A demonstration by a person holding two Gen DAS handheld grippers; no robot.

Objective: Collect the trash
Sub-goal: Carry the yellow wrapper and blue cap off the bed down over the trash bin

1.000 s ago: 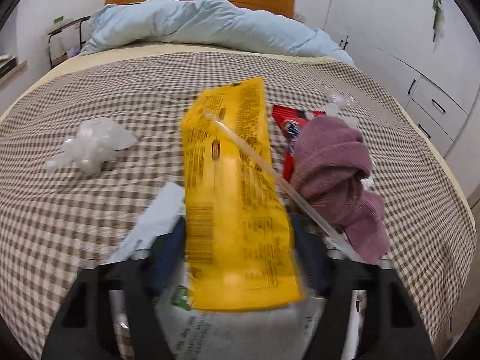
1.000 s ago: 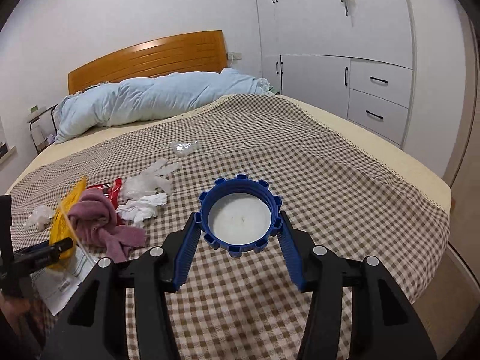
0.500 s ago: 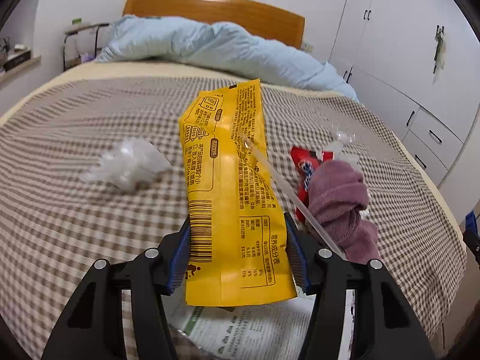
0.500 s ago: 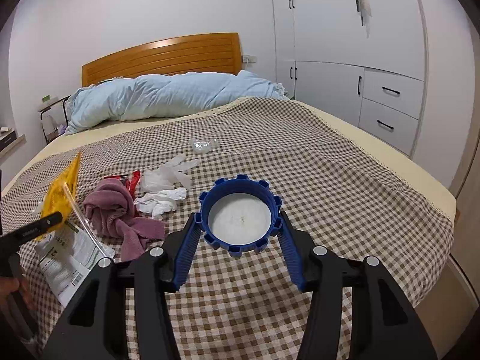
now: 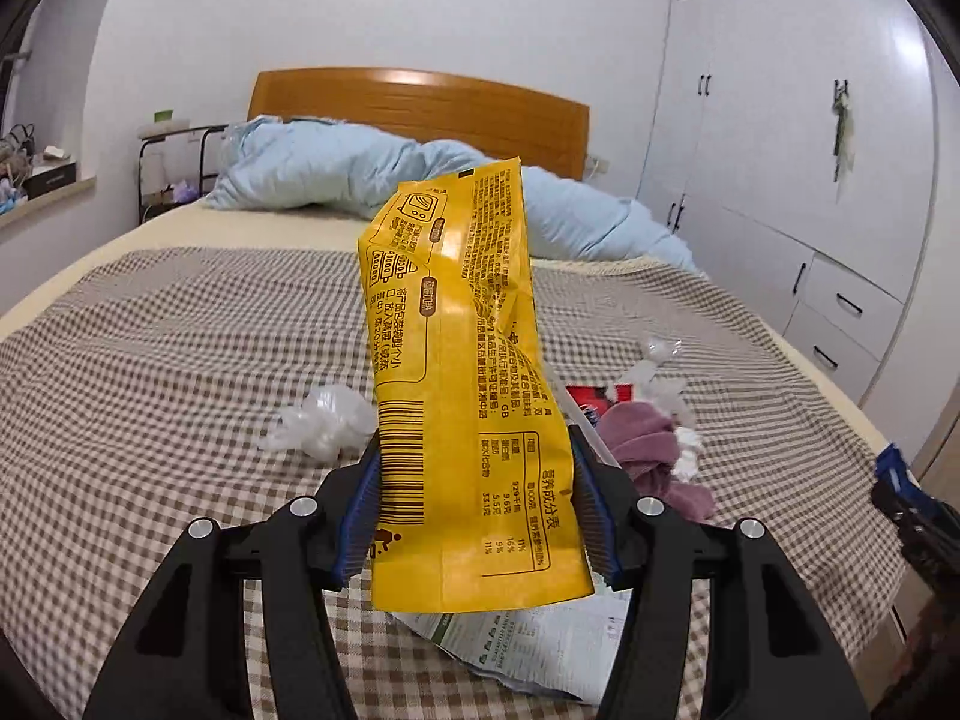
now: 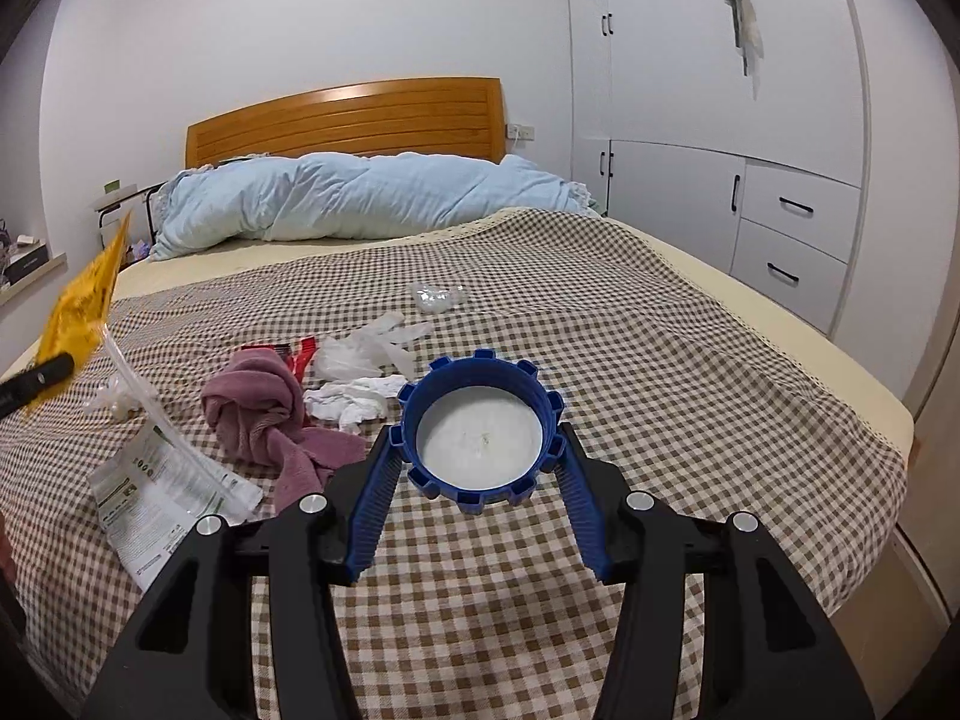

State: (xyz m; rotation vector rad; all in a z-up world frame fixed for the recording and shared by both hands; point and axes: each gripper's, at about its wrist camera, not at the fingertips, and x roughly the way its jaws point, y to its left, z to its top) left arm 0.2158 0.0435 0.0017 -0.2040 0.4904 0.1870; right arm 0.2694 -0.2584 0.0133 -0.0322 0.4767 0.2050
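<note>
Yellow wrapper (image 5: 462, 384) has come up off the bed (image 5: 150, 372), left gripper (image 5: 474, 516) pinching its lower half after closing slightly. Right gripper (image 6: 480, 468) clamps the blue cap (image 6: 480, 429), parked for disposal. Remaining litter at 3 o'clock.

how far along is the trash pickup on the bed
Early, going by what shows. In hand: the left gripper holds a yellow wrapper clear of the bed, and the right gripper holds a blue cap. Left on the checked cover: a printed bag, a red wrapper, white tissue, a glove and clear plastic. No bin is in view.
</note>
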